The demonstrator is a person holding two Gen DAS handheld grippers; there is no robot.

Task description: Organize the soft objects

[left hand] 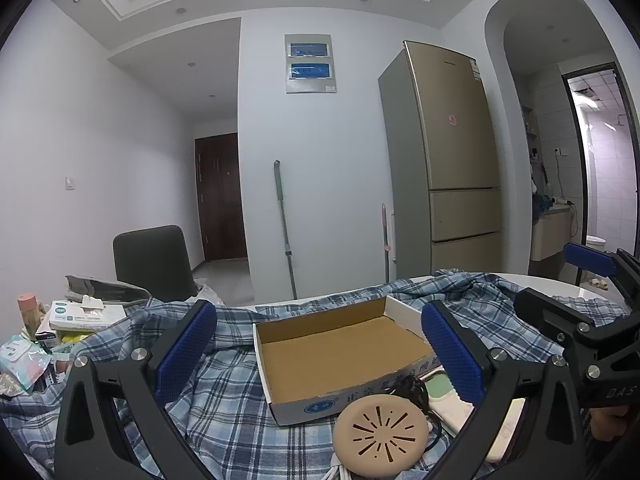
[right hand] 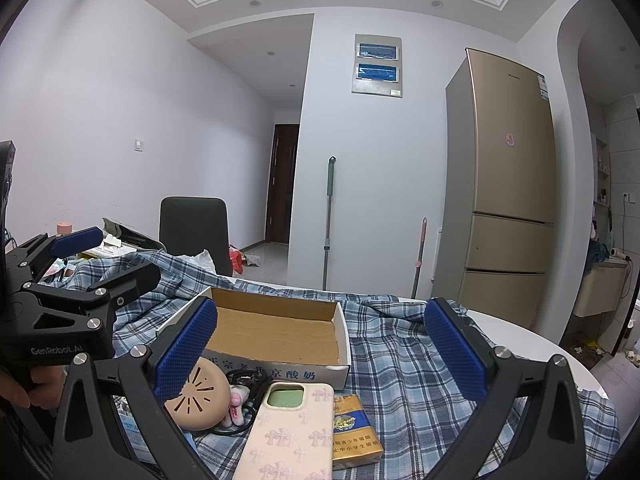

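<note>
Spread wide and empty, left gripper (left hand: 320, 356) at the near edge of a table draped in rumpled blue plaid shirt fabric (left hand: 224, 396), textured blue pads (left hand: 188, 350) framing what lies ahead. Just below and a little right of its centre line, a round tan silicone pouch (left hand: 380, 432) with a cut sunburst pattern, smooth and squashy-looking, touching a tangle of black cord (left hand: 412, 388). Straight beyond, an open cardboard box (left hand: 340, 350), shallow, brown inside, white-walled with blue print, long axis running across the view. Further right, right gripper (right hand: 320, 354) likewise splayed and holding nothing, hovering over a pink phone case (right hand: 292, 436) patterned with pale crosses, long axis pointing roughly toward the box, just beside a yellow cigarette pack (right hand: 354, 432); between pouch and case, a small pink plush charm (right hand: 238, 404). Pouch low and left of this gripper, partly behind its left finger; likely nearer the left gripper, case nearer the right. Box empty, sorting apparently not yet begun.
</note>
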